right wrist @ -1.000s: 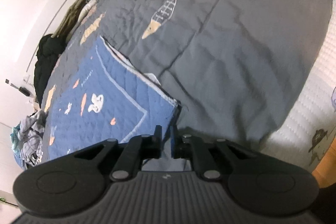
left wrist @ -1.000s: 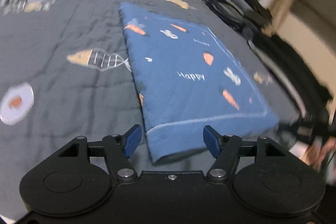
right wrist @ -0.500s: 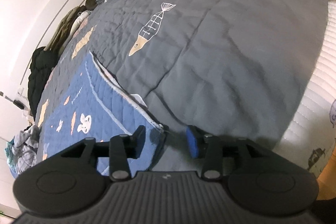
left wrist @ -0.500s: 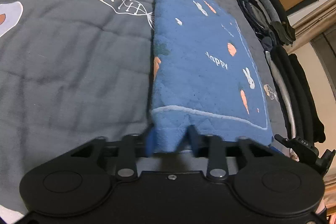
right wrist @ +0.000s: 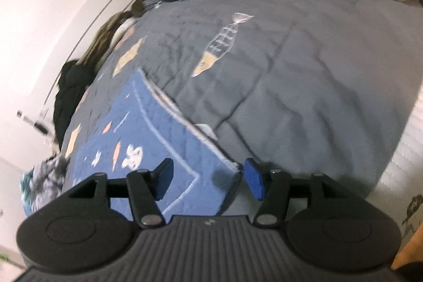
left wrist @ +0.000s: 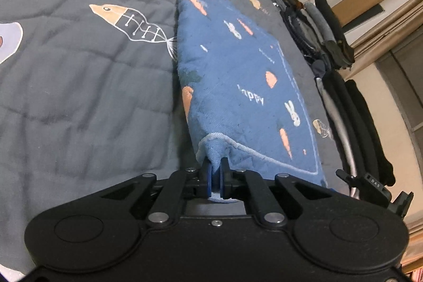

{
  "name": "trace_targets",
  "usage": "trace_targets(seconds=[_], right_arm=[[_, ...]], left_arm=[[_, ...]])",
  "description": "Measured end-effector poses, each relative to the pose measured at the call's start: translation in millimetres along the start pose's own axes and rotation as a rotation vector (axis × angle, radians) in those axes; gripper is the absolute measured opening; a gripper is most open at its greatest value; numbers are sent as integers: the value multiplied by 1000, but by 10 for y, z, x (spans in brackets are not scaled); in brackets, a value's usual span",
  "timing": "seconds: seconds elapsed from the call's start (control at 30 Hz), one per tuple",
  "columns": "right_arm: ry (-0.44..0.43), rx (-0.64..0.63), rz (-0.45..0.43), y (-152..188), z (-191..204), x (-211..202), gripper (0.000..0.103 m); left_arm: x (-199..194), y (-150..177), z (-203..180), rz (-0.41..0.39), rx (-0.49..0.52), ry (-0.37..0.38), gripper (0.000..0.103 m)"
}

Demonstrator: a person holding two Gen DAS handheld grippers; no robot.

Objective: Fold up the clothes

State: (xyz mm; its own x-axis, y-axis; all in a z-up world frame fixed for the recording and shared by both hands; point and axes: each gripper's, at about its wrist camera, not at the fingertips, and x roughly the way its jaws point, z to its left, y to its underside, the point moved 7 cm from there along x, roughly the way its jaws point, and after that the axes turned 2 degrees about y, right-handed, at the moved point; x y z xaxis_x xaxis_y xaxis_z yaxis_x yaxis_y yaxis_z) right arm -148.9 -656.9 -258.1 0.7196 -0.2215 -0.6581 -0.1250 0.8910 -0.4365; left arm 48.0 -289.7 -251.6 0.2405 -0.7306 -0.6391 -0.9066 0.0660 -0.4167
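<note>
The left gripper (left wrist: 214, 172) pinches the near corner of the blue blanket (left wrist: 238, 75), lifting that edge off the grey quilt (left wrist: 79, 70). The right gripper (right wrist: 206, 180) is spread wide around the other near corner. Lifted by one corner, the folded layers could slide apart. Stacked clothes (left wrist: 333, 44) lie beyond.

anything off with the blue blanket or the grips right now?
Only the left gripper is clamped on the blue blanket, so that corner is pinched into a raised peak. The right gripper sits open around the other corner, which lies flat. No damage visible.
</note>
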Motion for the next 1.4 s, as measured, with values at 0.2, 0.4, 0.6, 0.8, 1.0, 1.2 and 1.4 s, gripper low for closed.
trace_targets(seconds=[0.2,0.4,0.6,0.8,1.0,1.2,1.4], right_arm=[[21,48,100,84,-52,218,58],[46,24,58,78,-17,278,43],[-21,73,63,58,-17,235,10],[-161,131,23,-48,94,-173,9],[-236,152,20,-147,267,-610,9],[-204,175,77,-77,129,-898,9],[-164,217,137,113,-132,-977,9]], left_arm=[[54,0,18,11,-6,-16,6],[41,0,23,9,-4,-14,6],[1,-3,18,-4,4,-3,5],[-200,-59,-52,-40,-29,32,5],[-655,-71,-260,-41,-70,67,4],[-898,250,-324,19,-149,45,4],[-899,447,-99,52,-265,33,4]])
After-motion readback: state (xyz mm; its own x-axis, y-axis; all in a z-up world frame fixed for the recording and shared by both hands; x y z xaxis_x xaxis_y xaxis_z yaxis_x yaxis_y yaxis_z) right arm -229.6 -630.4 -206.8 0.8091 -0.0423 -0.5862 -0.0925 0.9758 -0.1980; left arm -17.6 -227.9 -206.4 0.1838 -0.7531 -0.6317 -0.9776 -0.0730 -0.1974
